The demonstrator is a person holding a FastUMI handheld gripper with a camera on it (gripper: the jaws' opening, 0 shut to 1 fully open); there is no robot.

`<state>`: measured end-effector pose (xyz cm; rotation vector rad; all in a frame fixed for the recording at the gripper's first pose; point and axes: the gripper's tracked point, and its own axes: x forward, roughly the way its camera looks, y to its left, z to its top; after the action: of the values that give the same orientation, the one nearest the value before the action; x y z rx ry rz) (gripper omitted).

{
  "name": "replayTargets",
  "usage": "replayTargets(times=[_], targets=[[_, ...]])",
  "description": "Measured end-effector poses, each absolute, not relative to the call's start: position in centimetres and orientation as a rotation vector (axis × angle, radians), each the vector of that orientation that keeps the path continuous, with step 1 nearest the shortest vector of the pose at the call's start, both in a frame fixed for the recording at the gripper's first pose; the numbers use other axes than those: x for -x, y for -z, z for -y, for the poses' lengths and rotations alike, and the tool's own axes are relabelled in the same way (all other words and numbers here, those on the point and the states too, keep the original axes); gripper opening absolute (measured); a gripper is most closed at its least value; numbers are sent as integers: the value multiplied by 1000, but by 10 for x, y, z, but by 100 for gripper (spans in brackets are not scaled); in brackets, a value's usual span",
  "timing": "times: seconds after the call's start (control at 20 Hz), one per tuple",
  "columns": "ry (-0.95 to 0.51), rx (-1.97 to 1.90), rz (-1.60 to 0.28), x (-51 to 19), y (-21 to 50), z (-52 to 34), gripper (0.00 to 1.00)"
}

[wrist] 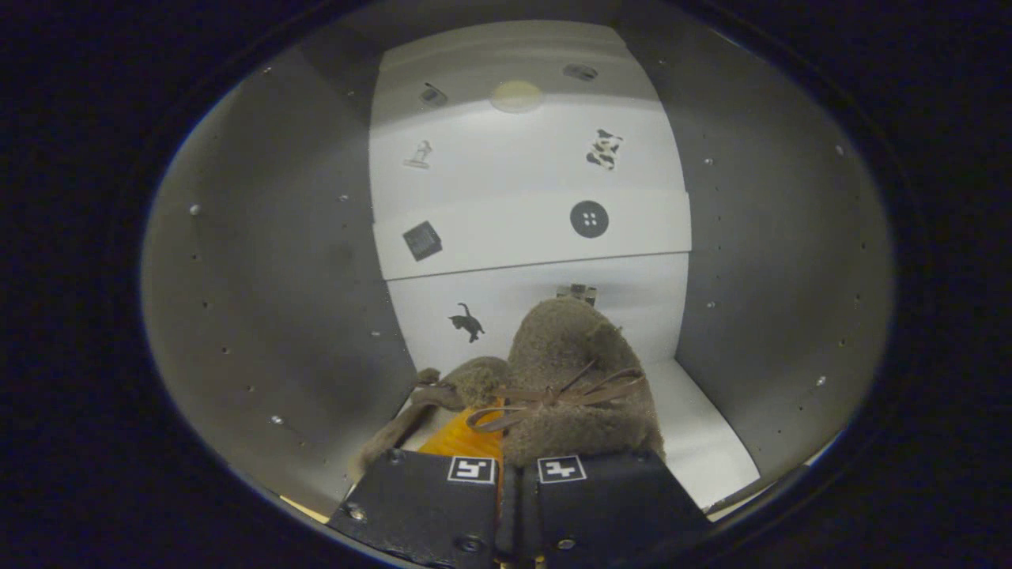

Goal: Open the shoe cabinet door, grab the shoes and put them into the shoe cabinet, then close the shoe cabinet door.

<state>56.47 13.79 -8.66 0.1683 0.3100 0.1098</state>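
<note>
Shoe (565, 379), a fuzzy brown one with a thin brown lace bow across its top, sits right at the tips of the gripper (516, 468) and stands inside the shoe cabinet (261, 276). Its rounded upper rises just ahead of the fingers, and the edge nearest them is pinched between the two: the fingers (431, 506) are drawn almost together, with only a thin slit left between them, clamped on the shoe's material. An orange lining (466, 435) shows at the shoe's opening, just ahead of the left finger, and a brown flap (399, 431) trails off from there toward the left wall.

The shoe's underside is low over the white floor (704, 442) of the cabinet; whether it touches the floor cannot be told. Grey side walls with rows of small holes close in on both sides. The white back panel (526, 229) beyond the shoe carries small stickers: a black cat (468, 322) just left of the shoe's top, a round button (589, 219) and a dark cube (422, 240) above, and a cow-patterned shape (605, 148) higher up.
</note>
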Motion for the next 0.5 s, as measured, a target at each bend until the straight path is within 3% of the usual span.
replayTargets(times=[0.3,0.5], targets=[[-65,-186,-423,-585,113,-131,7],[-32,-177,-515,-587,129,-131,15]])
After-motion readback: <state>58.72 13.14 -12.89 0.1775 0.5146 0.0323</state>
